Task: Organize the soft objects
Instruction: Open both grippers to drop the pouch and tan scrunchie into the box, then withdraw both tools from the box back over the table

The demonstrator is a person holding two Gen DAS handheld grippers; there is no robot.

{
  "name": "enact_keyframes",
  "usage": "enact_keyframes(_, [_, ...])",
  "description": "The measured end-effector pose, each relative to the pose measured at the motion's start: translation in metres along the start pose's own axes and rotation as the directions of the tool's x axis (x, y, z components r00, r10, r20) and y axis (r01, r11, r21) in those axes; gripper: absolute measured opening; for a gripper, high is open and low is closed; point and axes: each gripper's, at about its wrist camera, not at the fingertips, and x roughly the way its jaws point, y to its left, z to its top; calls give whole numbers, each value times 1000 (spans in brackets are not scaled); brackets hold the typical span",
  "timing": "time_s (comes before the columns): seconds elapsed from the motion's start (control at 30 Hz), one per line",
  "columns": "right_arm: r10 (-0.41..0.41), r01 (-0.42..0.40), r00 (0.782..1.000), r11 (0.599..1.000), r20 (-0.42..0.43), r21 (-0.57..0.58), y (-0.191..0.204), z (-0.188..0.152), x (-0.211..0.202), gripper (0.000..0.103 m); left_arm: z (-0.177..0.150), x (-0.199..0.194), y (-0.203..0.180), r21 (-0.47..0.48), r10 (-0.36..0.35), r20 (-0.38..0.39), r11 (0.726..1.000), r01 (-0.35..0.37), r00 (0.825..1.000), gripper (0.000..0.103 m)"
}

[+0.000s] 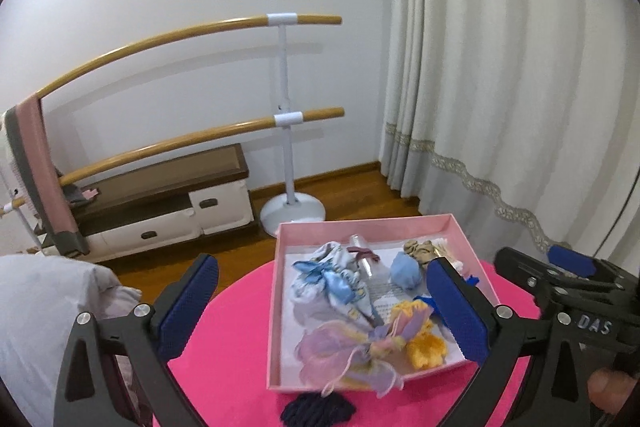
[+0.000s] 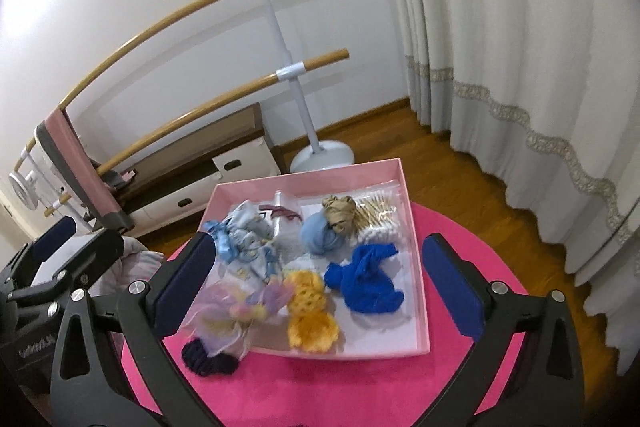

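Observation:
A pink box (image 1: 274, 307) (image 2: 417, 259) stands on a round pink table (image 2: 280, 387). In it lie a blue-and-white printed cloth (image 2: 252, 243), a light blue ball (image 2: 320, 235), a tan scrunchie (image 2: 340, 211), a royal blue cloth (image 2: 364, 279) and a yellow crochet piece (image 2: 310, 311). A pastel organza pouch (image 1: 344, 351) hangs over the front rim. A dark navy knit (image 2: 200, 355) lies on the table in front of the box. My left gripper (image 1: 324, 307) and right gripper (image 2: 320, 271) both hover open above the box, with nothing held.
A bag of cotton swabs (image 2: 376, 223) sits in the box's far right corner. Beyond the table are a wooden ballet barre (image 1: 285, 115), a low cabinet (image 1: 168, 211), a long curtain (image 2: 520, 67) and wooden floor. Pale bedding (image 1: 36, 307) lies to the left.

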Motion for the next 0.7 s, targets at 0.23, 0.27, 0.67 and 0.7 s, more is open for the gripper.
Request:
enact_keyframes(0.23, [11,-9,999,999,45,-40,25,-27,-46,103,-36,-47,19,-32,13,23,999,-12,1000,103])
enact_keyframes(0.27, [16,-14,999,999,48,-44,28,-31,-52,103,-40,-55,22,-40,11,24,999,-10,1000,103])
enact_keyframes(0.67, [8,1,993,997,117,-76,46,-76,-107,103,-96,-139,55,-105,36,49,994,-31,998,103])
enact_keyframes(0.7, [2,8,992,997,125,-79,47,-82,-111,103,-101,-145,57,-108,40,51,994,-34,998,103])
